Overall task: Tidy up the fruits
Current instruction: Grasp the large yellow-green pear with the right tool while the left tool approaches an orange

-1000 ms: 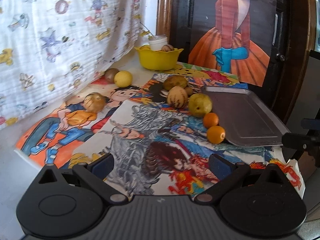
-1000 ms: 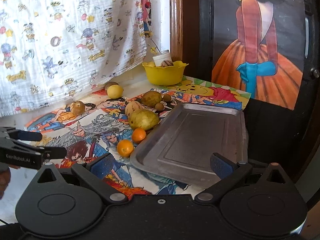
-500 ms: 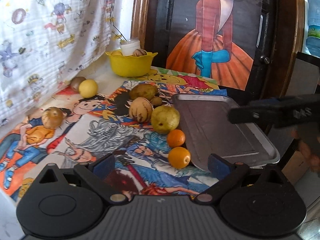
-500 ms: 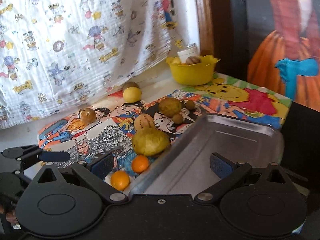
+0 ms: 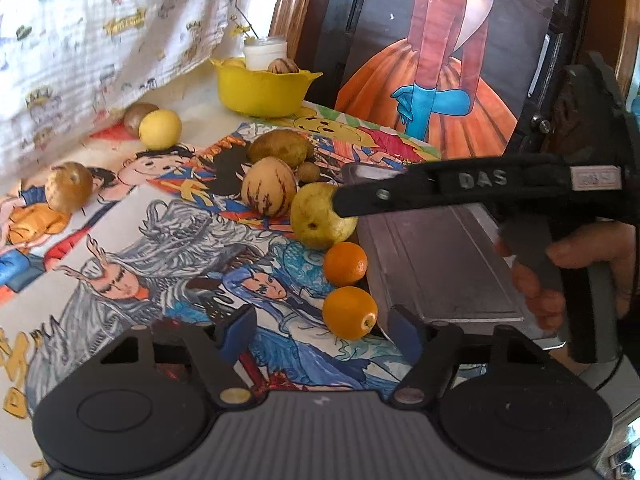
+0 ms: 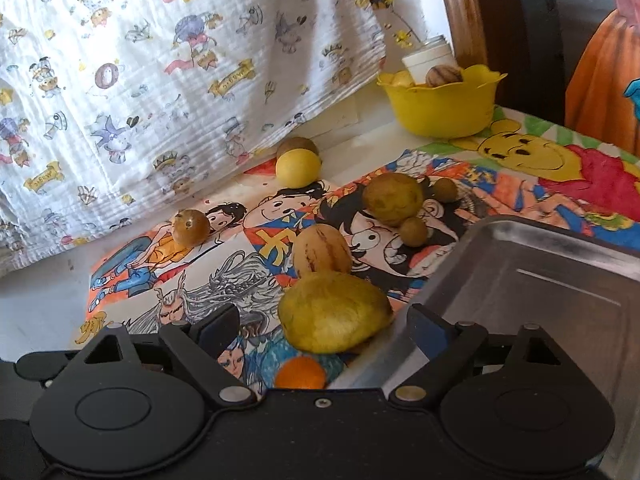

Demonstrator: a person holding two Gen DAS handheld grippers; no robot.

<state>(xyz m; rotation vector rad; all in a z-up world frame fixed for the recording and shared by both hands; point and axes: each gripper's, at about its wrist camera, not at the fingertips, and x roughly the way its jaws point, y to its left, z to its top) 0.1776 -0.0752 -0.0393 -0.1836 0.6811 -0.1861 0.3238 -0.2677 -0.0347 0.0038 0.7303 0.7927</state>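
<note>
Two low wrist views, angled down, close; shared pear (image 5: 320, 220) (image 6: 334, 312), tray (image 5: 440, 264) (image 6: 540, 280)

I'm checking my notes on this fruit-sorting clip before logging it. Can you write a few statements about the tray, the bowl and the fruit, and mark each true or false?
1. The metal tray holds no fruit. True.
2. The yellow bowl is empty. False: a striped fruit and a white jar show above its rim.
3. Two oranges lie beside the tray's edge. True.
4. The right gripper is clamped on the pear. False: its jaws are closing with the pear between them, pads not yet pressing.
5. The lemon sits on the tray. False: it lies near the curtain.
</note>
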